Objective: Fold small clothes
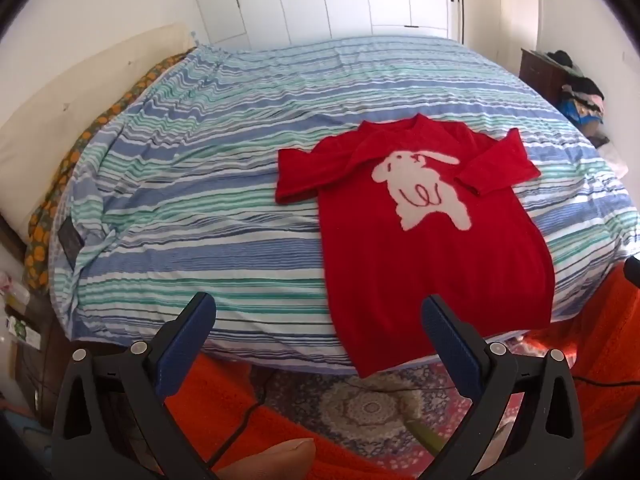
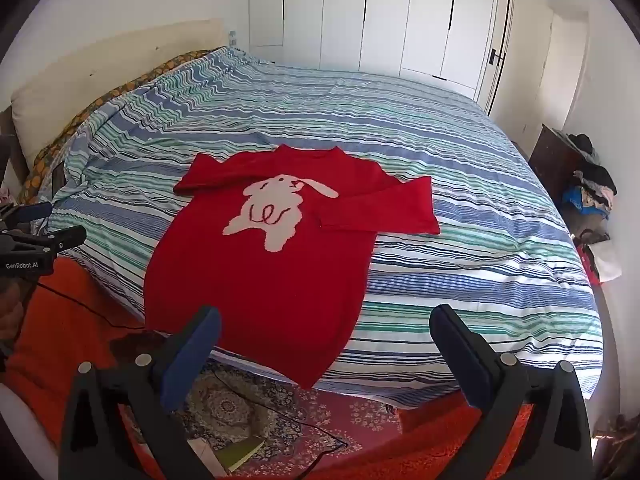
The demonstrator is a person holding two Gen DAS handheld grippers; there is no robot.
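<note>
Red sweater spread flat on the bed, not yet folded.

The red sweater (image 1: 432,248) lies face up near the bed's near edge, rabbit motif showing, both sleeves spread to left and right, so I judge it is laid out ready for folding. Its long axis runs near to far: collar toward the far wardrobe, hem hanging slightly over the near edge of the striped bed (image 1: 200,184). My left gripper (image 1: 320,332) and right gripper (image 2: 326,340) hover short of it, both released and empty.
</note>
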